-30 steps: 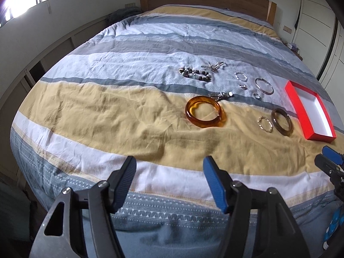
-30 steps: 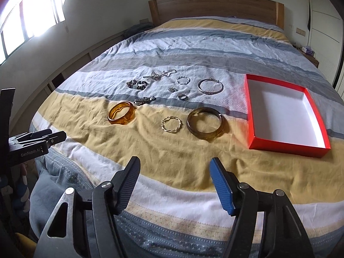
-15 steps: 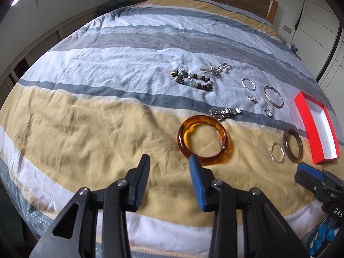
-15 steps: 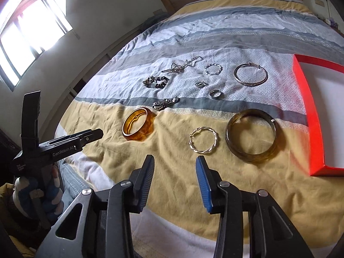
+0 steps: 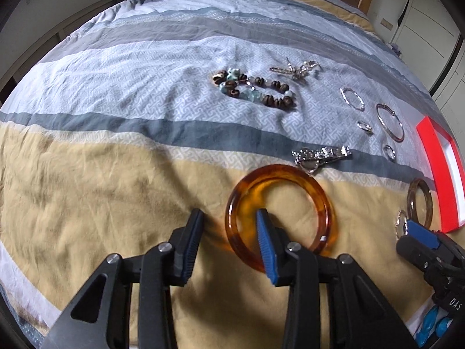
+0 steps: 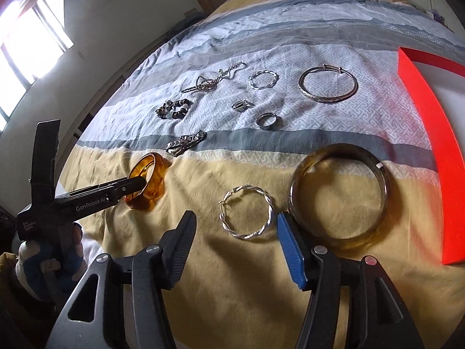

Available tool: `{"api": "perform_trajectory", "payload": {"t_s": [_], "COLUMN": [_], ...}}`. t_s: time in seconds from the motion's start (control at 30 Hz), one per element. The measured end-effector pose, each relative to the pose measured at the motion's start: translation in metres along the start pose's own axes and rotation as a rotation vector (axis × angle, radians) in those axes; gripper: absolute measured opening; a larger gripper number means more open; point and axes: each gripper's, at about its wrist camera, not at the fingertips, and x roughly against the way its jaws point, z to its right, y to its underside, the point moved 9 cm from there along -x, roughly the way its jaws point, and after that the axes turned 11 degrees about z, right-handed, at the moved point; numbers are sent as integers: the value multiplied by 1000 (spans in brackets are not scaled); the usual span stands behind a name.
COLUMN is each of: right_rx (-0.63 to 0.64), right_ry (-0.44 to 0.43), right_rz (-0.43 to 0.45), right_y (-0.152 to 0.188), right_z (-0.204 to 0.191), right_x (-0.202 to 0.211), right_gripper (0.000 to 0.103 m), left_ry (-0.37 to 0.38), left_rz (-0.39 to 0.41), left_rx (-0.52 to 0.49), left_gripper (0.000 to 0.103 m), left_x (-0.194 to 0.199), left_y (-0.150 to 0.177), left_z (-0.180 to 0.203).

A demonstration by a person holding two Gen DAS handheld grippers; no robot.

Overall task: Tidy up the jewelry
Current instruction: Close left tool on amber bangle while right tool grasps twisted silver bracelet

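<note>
on the yellow stripe my left gripper straddles the amber bangle's near rim, jaws half-spread, not pinching; right gripper, reopening, brackets the twisted hoop. next: squeeze, lift.

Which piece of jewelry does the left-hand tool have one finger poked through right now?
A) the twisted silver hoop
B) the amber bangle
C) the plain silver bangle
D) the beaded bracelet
B: the left gripper has its blue finger inside the amber bangle and its black finger outside the rim.
</note>
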Motion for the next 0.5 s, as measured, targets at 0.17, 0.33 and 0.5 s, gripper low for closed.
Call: {"api": "perform_trajectory", "payload": {"t_s": [0.17, 0.33, 0.5], "right_rx": [65, 83, 78], "right_ry": [48, 55, 34], "right_rz": [-3, 1, 19], "right_y": [-2, -3, -3], "right_z": [-4, -1, -6], "right_x": [-16, -11, 9], "right_gripper": [52, 42, 42], "left_ry": [0, -19, -30], "left_rz": [3, 29, 52], "left_rx": [-41, -67, -56], "left_gripper": [11, 10, 9], "left_x": [-8, -2, 22], "left_y": [-1, -3, -4], "left_z": [6, 9, 10]}}
